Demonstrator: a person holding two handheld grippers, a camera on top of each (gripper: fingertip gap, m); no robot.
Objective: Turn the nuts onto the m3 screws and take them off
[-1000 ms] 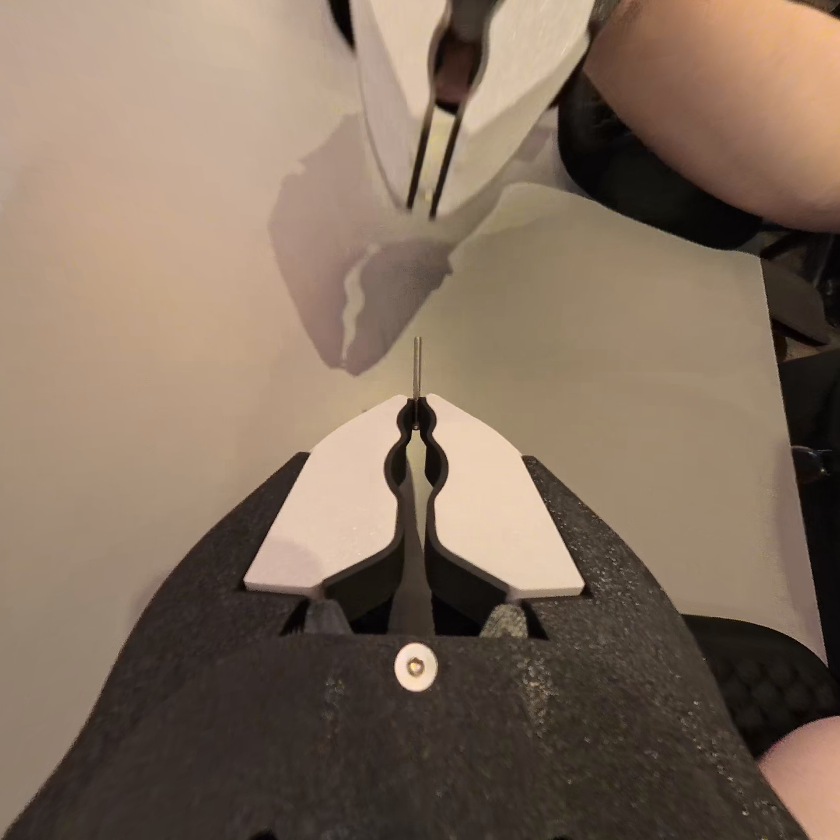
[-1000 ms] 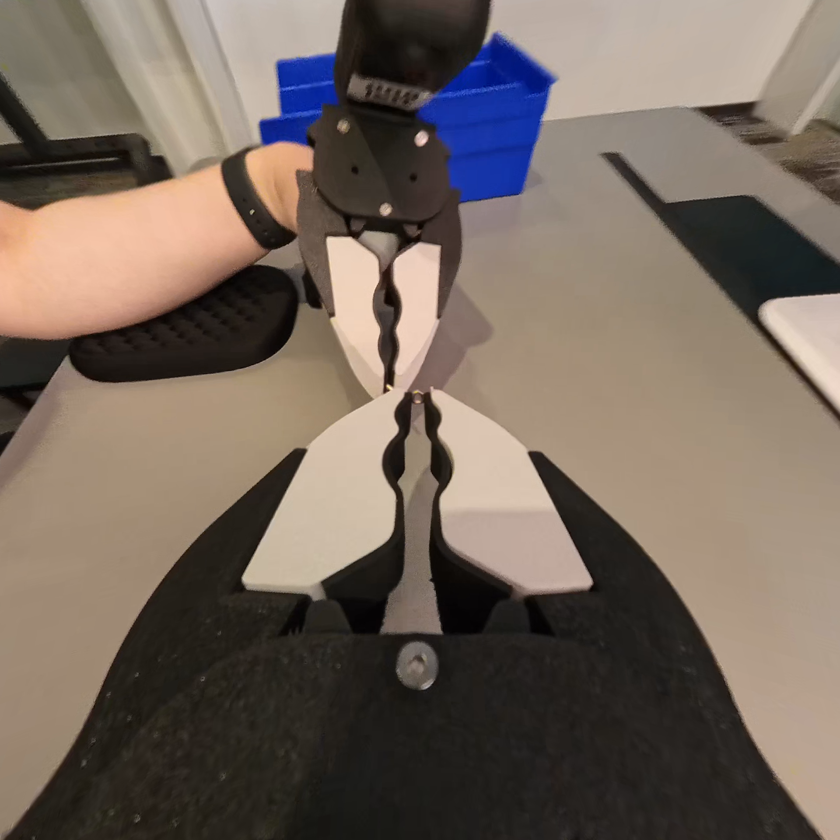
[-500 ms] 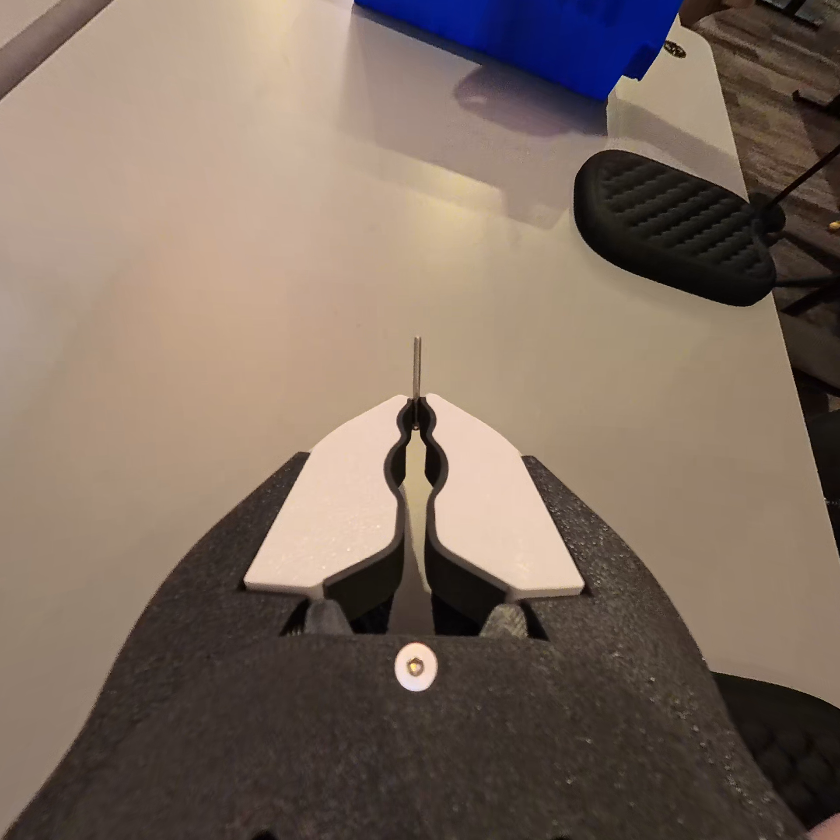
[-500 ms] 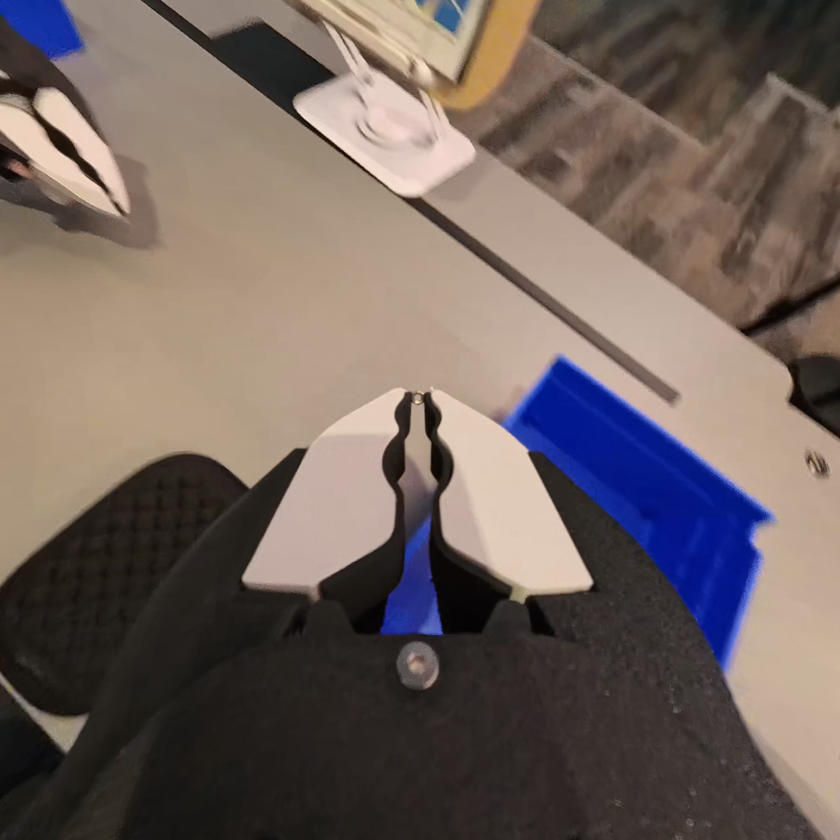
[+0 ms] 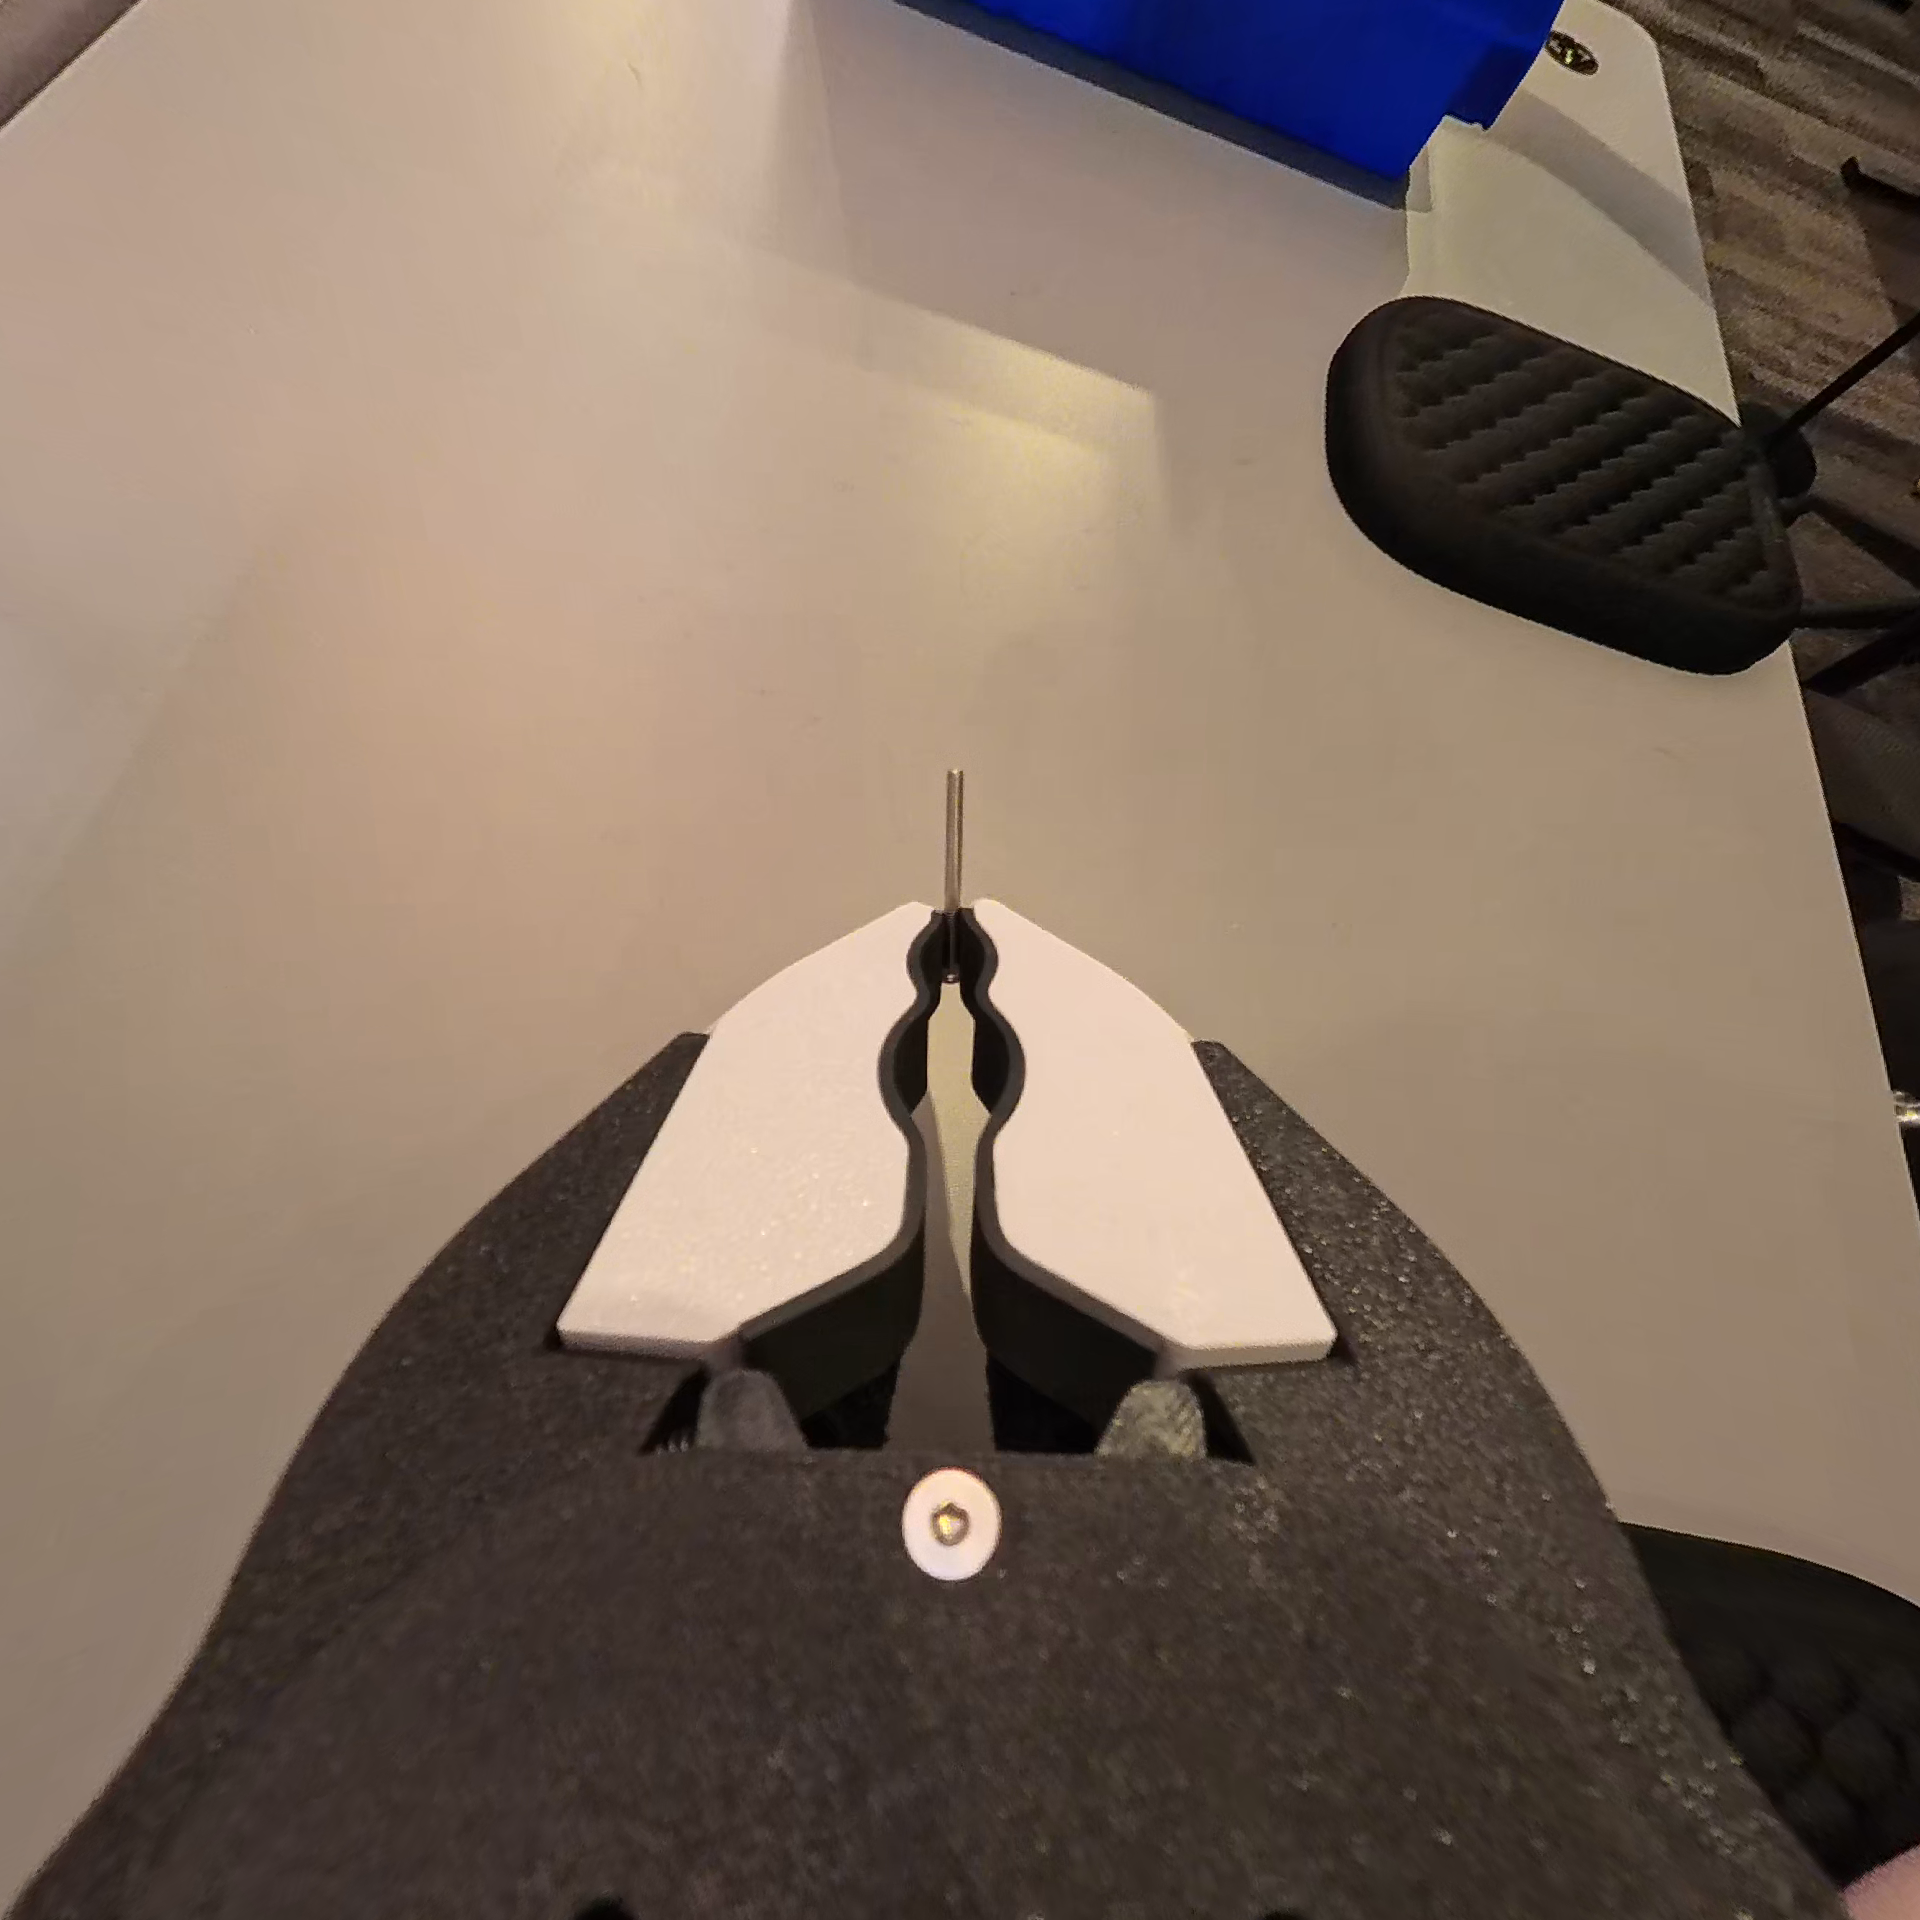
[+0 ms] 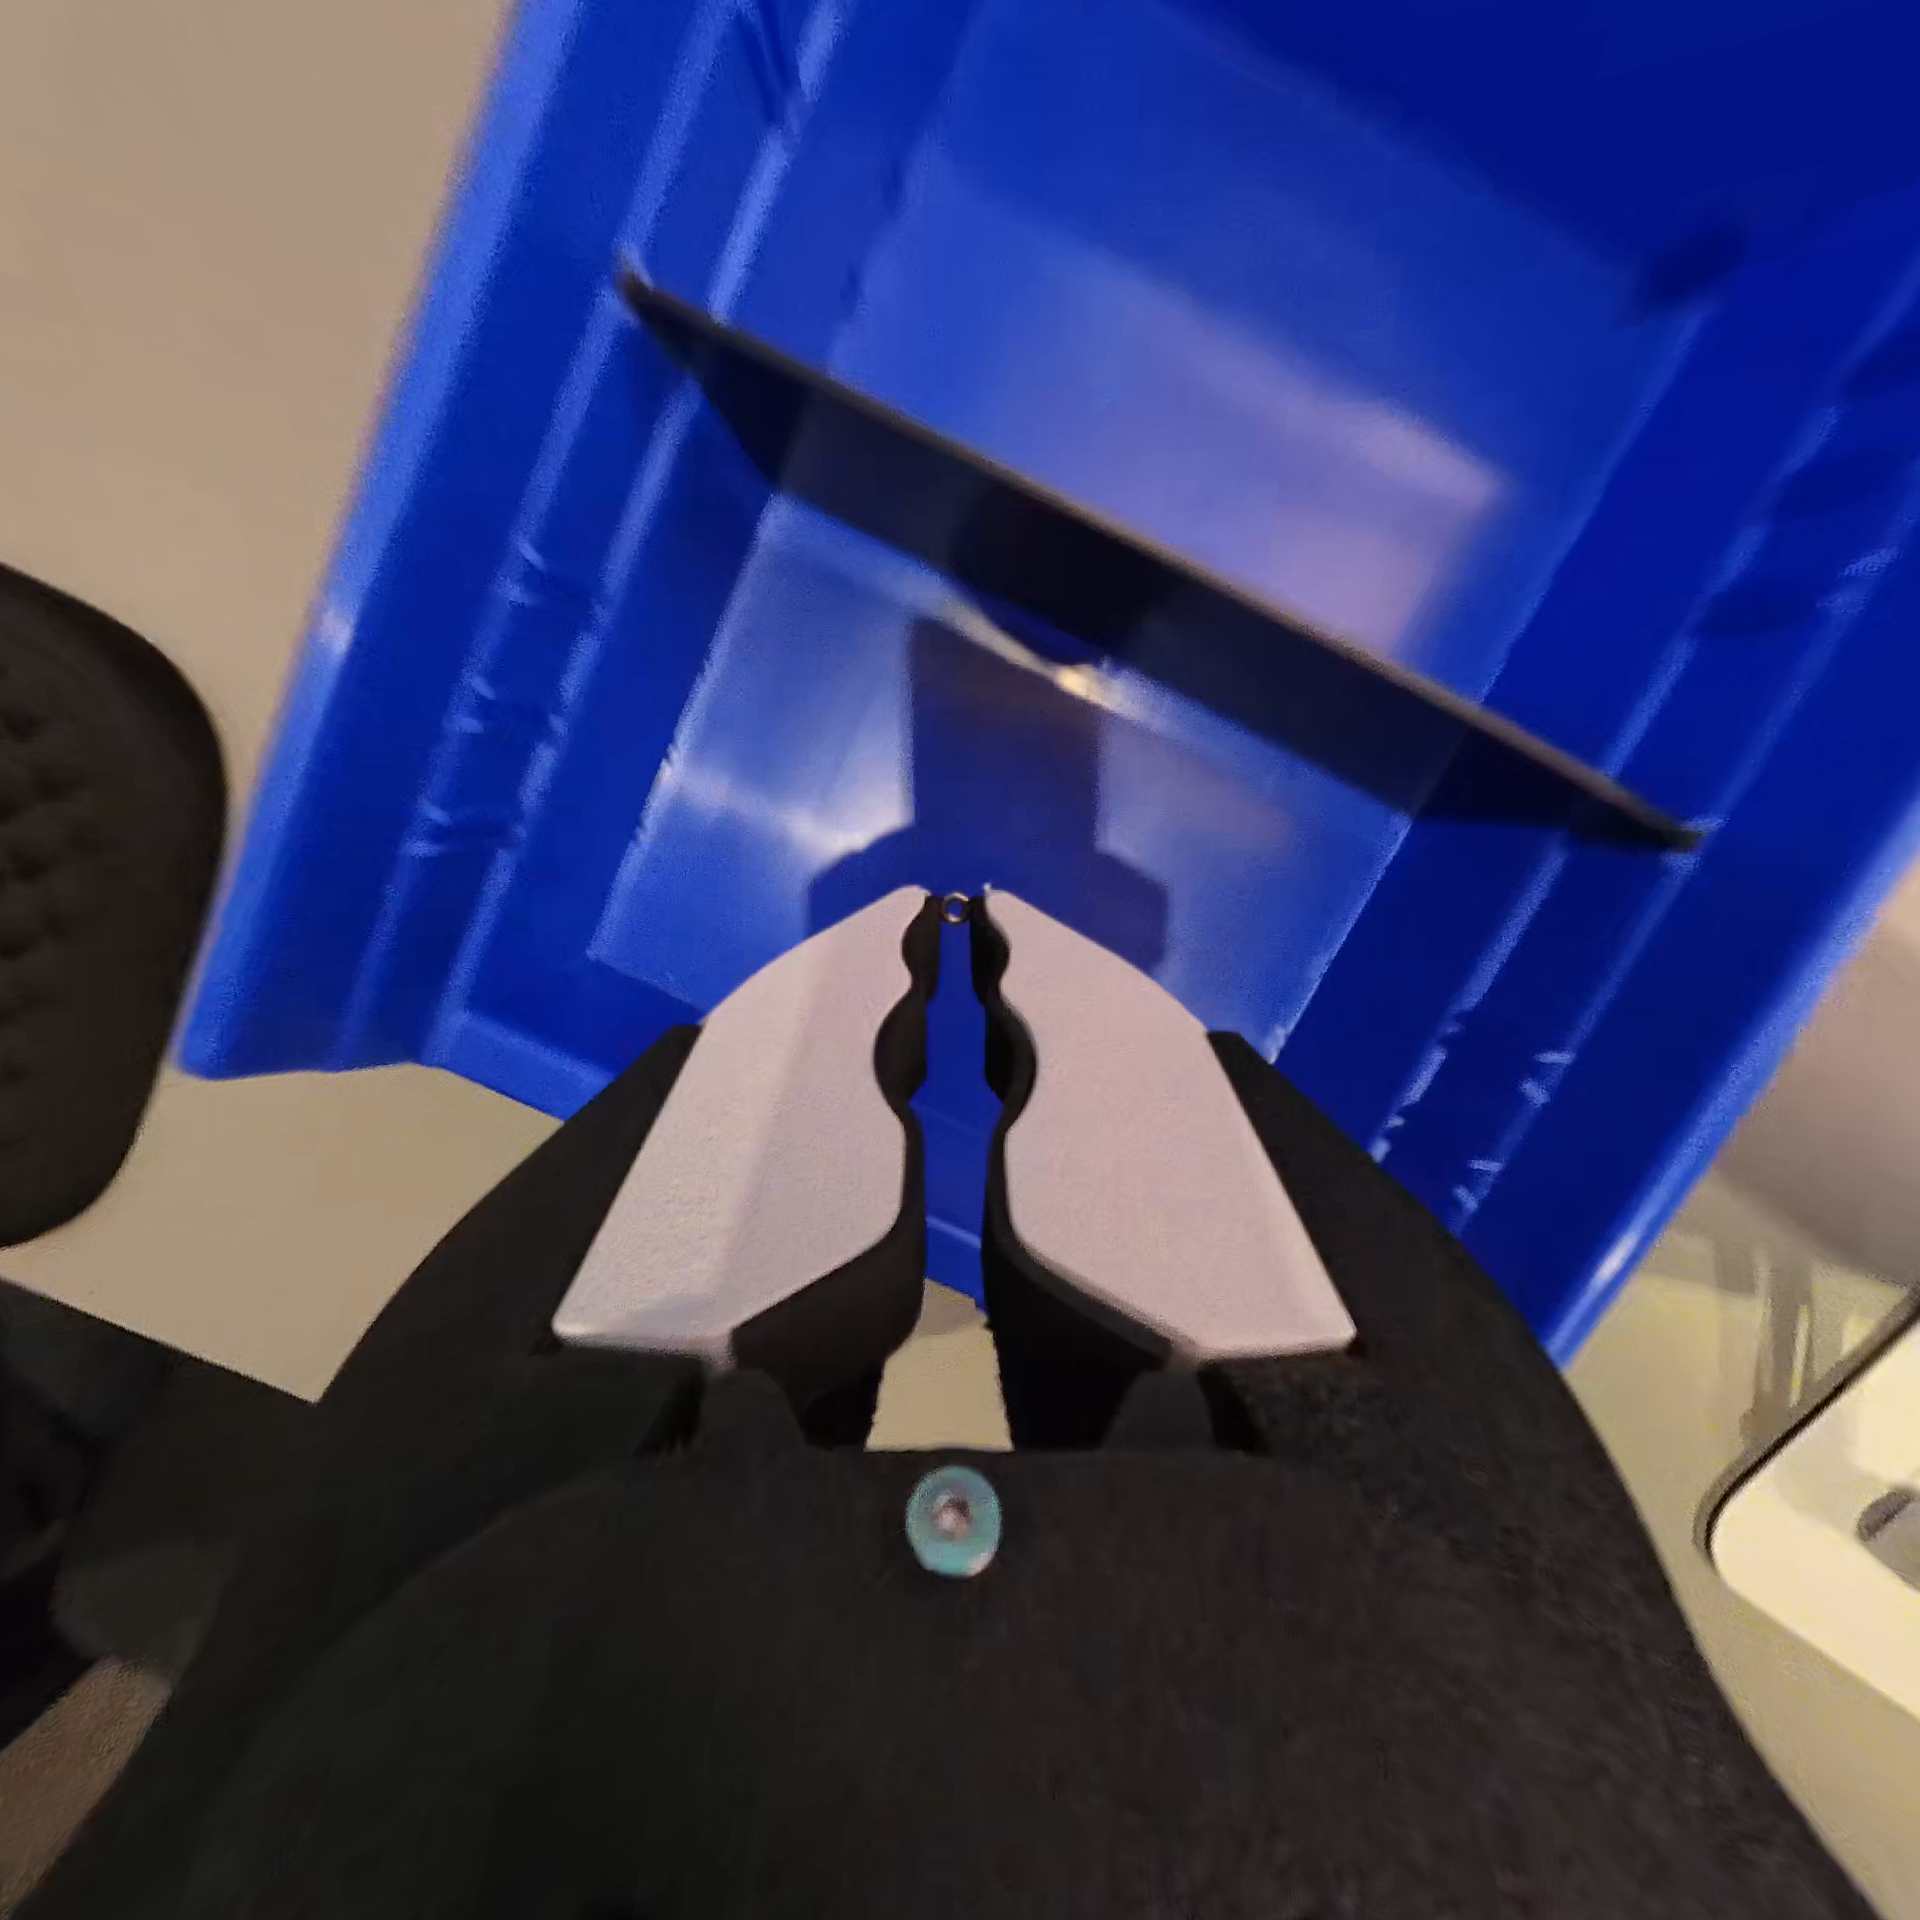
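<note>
My left gripper (image 5: pixel 953 912) is shut on a thin metal m3 screw (image 5: pixel 952 836). The screw's shaft sticks straight out past the white fingertips, above the pale table (image 5: pixel 520 520). No nut shows on the shaft. My right gripper (image 6: pixel 956 902) is shut on a small dark nut (image 6: pixel 955 909) pinched between its tips. It hovers over the near compartment of a blue bin (image 6: pixel 499 644), in front of a dark divider (image 6: pixel 1091 561). Neither gripper shows in the other's view.
The blue bin (image 5: pixel 1247 73) stands at the table's far edge in the left wrist view. A black textured pad (image 5: pixel 1558 488) lies at the right table edge, and another (image 6: pixel 94 904) left of the bin. A white object (image 6: pixel 1829 1496) sits at the lower right. Some 50 centimeters of space lies between my two pairs of fingers.
The two grippers were tip to tip a second ago. The right gripper has swung away with the nut to above the blue bin. The left gripper has turned toward the bin end, still holding the screw.
</note>
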